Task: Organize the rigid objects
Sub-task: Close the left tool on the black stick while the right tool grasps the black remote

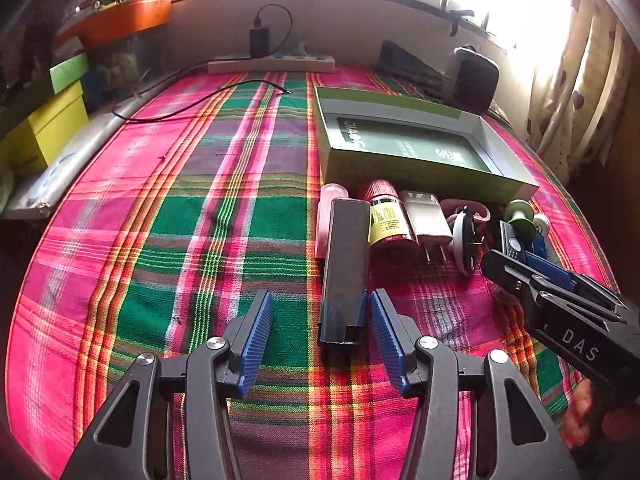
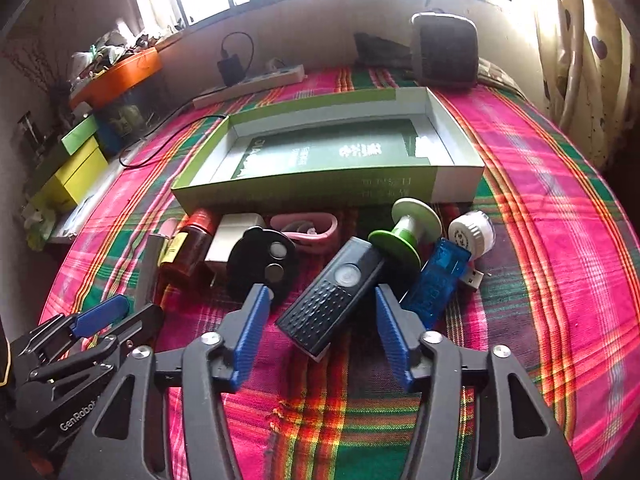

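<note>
My left gripper [image 1: 322, 320] is open over the plaid cloth. The near end of a long black bar [image 1: 346, 260] lies between its blue pads, close against the right one and well away from the left. My right gripper [image 2: 324, 312] is open around a black remote [image 2: 332, 292], which lies slanted with gaps on both sides. In a row in front of the open green box [image 2: 320, 188] lie a red-capped brown bottle [image 2: 188, 248], a white plug [image 2: 232, 244], a black disc [image 2: 262, 256], a green spool [image 2: 404, 232], a blue USB stick [image 2: 436, 284] and a white cap [image 2: 470, 234].
A pink strap [image 2: 308, 228] lies behind the disc. A power strip [image 1: 272, 65], a charger cable [image 1: 192, 104] and a dark speaker [image 2: 444, 50] stand at the back. Yellow boxes [image 1: 44, 132] and an orange tray [image 1: 120, 20] line the left edge, a curtain [image 1: 580, 80] the right.
</note>
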`<state>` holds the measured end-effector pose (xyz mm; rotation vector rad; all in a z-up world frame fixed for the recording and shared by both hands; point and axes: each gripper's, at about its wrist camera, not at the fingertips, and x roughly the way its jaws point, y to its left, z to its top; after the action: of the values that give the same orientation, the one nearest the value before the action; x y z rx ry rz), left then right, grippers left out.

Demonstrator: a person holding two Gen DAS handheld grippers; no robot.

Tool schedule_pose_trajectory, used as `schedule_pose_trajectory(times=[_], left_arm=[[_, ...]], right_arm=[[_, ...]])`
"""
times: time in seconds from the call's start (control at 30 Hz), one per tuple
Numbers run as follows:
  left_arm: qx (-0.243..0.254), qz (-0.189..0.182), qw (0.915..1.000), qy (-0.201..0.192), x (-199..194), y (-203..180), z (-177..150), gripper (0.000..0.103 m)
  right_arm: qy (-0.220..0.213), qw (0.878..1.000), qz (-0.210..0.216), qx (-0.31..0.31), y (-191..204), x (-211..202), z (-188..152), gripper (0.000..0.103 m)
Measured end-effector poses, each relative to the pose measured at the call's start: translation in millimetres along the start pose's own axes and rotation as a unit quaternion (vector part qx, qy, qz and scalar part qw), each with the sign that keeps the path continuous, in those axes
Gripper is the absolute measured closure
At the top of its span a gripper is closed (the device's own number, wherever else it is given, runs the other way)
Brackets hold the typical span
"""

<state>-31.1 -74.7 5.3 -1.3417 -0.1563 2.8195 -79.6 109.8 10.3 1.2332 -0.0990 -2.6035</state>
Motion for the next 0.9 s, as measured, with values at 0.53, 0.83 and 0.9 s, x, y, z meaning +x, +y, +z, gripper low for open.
schedule_pose_trajectory(times=[0.53,0.83,0.9], left_arm=[[0.016,0.019,0.9997,-0.001,12,-5,13,0.053],[0.001,0.012,0.9999,-0.002,13,-1,16,0.059],[0.0,0.013,0.9999,-0.003,13,0,15,0.062]], right_arm=[[0.004,1.0,-0.008,0.002,-2,7,5,0.063],[0.003,1.0,-0.002,0.007,-6,6,5,0.068],[0.003,1.0,-0.002,0.007,-6,5,5,0.072]])
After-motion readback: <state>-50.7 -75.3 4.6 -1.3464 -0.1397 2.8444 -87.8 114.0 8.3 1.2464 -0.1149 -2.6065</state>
